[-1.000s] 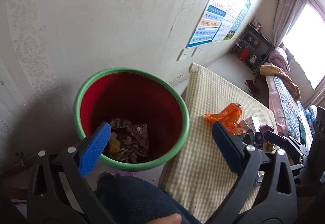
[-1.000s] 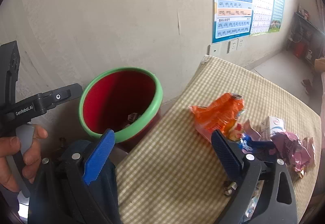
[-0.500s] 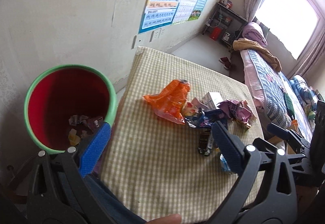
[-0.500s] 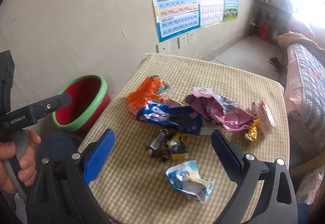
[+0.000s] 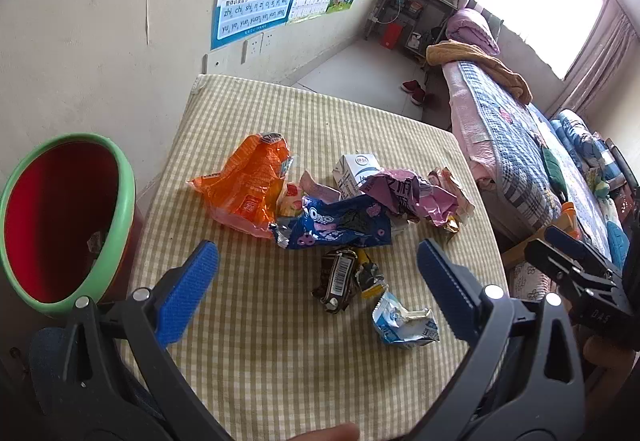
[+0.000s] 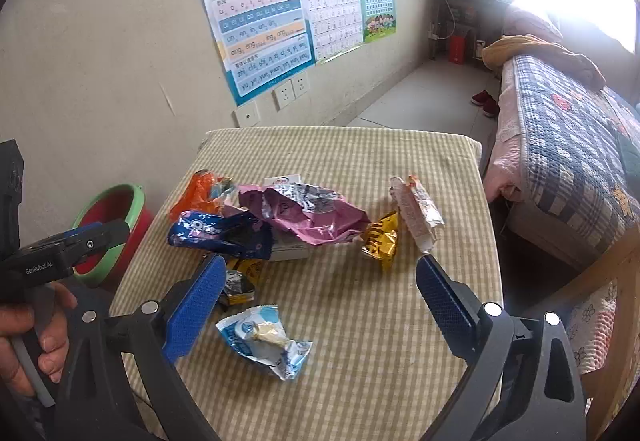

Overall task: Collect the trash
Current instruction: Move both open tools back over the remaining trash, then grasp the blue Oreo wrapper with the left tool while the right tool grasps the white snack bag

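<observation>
You held both grippers, left (image 5: 316, 277) and right (image 6: 316, 281), fingers spread and empty, above the wrappers (image 6: 264, 337) littering the worktop (image 6: 380, 361); next, probably pinch one for the bin (image 5: 68, 217).

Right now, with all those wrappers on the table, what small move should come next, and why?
Probably lower the right gripper onto the light blue wrapper. Its jaws are open and empty, that wrapper lies nearest and apart from the pile, and the red bin waits by the table's left edge.
</observation>
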`<state>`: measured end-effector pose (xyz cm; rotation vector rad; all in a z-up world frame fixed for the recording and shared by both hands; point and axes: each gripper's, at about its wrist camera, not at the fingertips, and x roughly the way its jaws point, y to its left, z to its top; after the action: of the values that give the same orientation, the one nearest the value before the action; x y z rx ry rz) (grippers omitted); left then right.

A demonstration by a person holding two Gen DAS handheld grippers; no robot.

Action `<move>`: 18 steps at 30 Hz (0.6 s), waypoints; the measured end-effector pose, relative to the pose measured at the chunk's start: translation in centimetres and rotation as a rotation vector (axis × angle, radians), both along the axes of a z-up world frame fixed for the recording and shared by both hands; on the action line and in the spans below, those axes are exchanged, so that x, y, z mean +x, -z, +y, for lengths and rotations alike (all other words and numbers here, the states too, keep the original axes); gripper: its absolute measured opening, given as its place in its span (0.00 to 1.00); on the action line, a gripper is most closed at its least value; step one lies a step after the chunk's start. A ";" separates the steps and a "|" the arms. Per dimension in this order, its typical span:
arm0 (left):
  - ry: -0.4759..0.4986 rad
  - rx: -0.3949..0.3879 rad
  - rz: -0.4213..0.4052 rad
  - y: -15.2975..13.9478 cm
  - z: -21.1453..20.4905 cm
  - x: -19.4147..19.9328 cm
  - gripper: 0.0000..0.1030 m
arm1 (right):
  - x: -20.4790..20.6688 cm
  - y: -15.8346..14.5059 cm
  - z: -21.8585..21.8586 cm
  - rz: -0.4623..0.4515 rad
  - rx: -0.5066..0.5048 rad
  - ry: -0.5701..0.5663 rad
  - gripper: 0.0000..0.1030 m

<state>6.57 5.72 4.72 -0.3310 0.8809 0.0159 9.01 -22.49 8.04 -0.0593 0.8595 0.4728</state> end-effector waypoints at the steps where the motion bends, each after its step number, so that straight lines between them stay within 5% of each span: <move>1: 0.000 0.000 0.007 0.2 -0.1 0.3 0.95 | 0.3 0.1 -0.4 0.000 -0.001 0.009 0.90; 18: -0.036 -0.116 0.151 6.2 1.3 4.7 0.94 | 8.6 4.8 -4.0 0.056 -0.032 0.130 0.90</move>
<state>11.25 7.00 -1.45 -0.4588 1.0276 0.0231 17.58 -26.53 3.20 -0.0199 0.9199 0.3398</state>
